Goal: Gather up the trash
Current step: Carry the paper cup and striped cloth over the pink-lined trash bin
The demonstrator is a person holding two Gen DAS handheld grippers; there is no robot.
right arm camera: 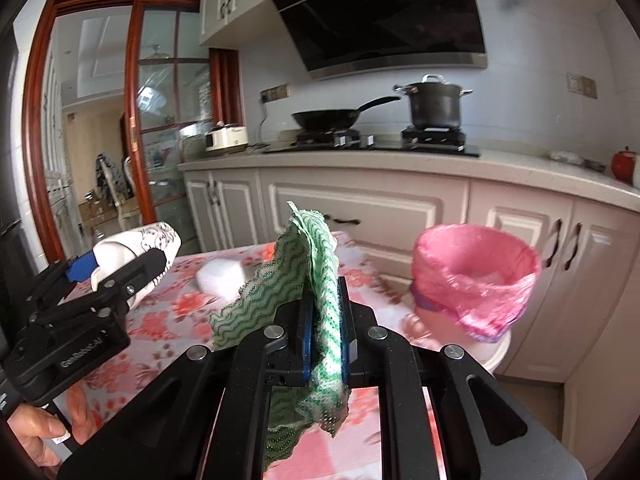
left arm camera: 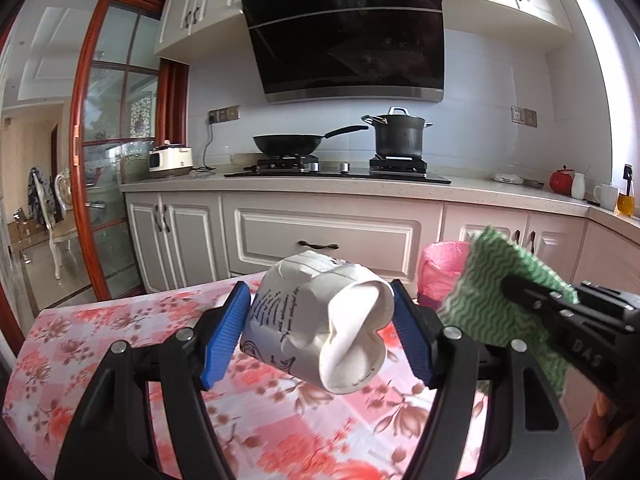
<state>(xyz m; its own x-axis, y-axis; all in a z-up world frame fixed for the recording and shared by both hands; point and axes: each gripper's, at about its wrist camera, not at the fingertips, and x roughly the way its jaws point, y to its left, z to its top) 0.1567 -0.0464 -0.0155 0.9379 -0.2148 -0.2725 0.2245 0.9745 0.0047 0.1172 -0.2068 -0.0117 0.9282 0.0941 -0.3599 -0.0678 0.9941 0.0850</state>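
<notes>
My left gripper [left arm camera: 320, 328] is clamped on a crumpled white paper cup [left arm camera: 320, 320], blue pads pressing its sides, holding it in the air above the floral table [left arm camera: 100, 344]. My right gripper [right arm camera: 325, 320] is squeezed tight on a green wavy-patterned cloth [right arm camera: 296, 264], which flops up and over its jaws. The bin with the pink liner [right arm camera: 476, 276] is my landmark: it stands just beyond the table's far right corner, in front of the cabinets. The cloth hangs left of the bin, the cup further left again. A white crumpled wad [right arm camera: 220, 278] lies on the table, left of the bin.
</notes>
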